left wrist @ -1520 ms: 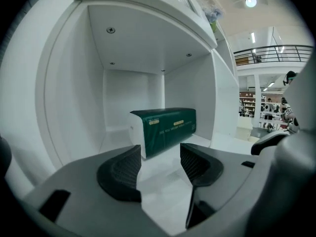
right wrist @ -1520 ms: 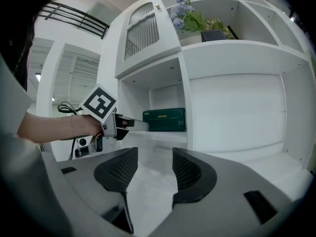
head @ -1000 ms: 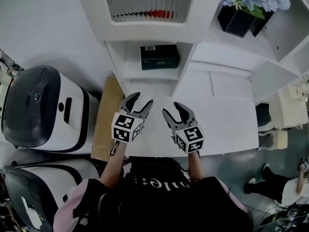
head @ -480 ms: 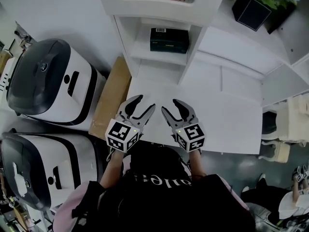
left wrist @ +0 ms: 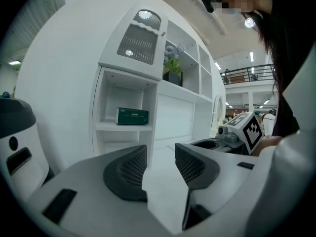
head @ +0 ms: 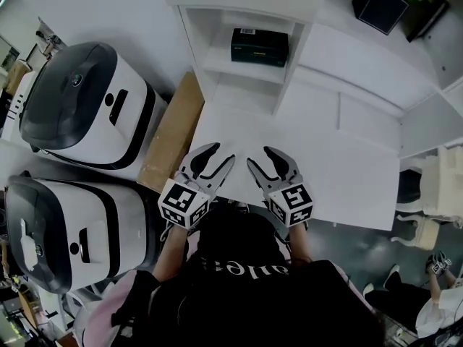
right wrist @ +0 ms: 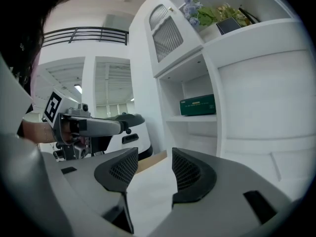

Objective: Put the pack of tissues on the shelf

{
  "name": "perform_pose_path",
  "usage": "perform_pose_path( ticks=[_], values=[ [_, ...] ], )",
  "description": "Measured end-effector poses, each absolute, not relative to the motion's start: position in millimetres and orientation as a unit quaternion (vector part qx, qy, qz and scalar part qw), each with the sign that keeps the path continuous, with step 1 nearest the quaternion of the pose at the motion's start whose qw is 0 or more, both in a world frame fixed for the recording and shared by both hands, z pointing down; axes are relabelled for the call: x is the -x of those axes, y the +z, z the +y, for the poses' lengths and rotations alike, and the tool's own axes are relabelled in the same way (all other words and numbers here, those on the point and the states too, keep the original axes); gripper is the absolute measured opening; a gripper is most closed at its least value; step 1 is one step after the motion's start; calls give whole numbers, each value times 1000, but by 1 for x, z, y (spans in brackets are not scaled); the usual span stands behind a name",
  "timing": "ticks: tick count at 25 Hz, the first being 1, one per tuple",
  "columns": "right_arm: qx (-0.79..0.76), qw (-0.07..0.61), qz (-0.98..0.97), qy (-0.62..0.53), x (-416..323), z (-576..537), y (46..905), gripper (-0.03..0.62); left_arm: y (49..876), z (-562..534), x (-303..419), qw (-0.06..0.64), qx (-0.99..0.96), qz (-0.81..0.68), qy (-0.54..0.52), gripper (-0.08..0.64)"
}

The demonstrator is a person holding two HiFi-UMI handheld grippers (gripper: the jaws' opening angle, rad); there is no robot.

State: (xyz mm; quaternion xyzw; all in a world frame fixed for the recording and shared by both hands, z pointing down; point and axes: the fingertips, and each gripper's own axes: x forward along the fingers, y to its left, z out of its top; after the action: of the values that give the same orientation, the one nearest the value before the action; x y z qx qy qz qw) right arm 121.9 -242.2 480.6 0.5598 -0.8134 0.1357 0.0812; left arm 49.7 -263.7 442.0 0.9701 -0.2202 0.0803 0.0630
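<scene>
Pack of tissues (head: 260, 46) = dark green boxy pack, lying flat on the shelf (head: 217, 63) inside the open white cubby, long face out, barcode label on top; looks already placed, task looks done

Handling, as a guess: light, faces likely give a bit under squeeze, wrap or card cannot tell, maybe slick. Not fragile. Best hold is across the two short ends or the front and back faces, gentle pinch, since the cubby walls sit close to its ends

Left gripper (head: 219, 155): jaws closing, a narrow gap between the pads, nothing in it, only white counter (head: 340, 165) beyond. Right gripper (head: 259, 156): jaws apart, moderate gap, empty. Both hover over the near edge of the counter, well apart from the pack

Containers: that cubby holds only the pack. Compartment up right holds a black pot (head: 381, 3) with flowers. Cabinet above the cubby has a ribbed front, contents unclear
</scene>
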Motion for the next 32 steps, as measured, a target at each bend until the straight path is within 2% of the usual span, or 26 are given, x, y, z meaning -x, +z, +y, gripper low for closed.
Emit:
perform_pose_path(
  ticks=[10,21,26,32],
  values=[
    [-562,84,-811,139,-88,-214,484,239,442,-234,-12,66,-972,-210,81,93],
    [-576,74,-802,136,1,-153,479,232,449,-178,91,70,-971,-212,84,57],
    [-590,68,-794,131,28,-125,475,173,456,-151,119,72,-973,-201,85,55],
    [-604,65,-785,123,45,-96,471,133,460,-126,134,61,-978,-180,85,54]
  ],
)
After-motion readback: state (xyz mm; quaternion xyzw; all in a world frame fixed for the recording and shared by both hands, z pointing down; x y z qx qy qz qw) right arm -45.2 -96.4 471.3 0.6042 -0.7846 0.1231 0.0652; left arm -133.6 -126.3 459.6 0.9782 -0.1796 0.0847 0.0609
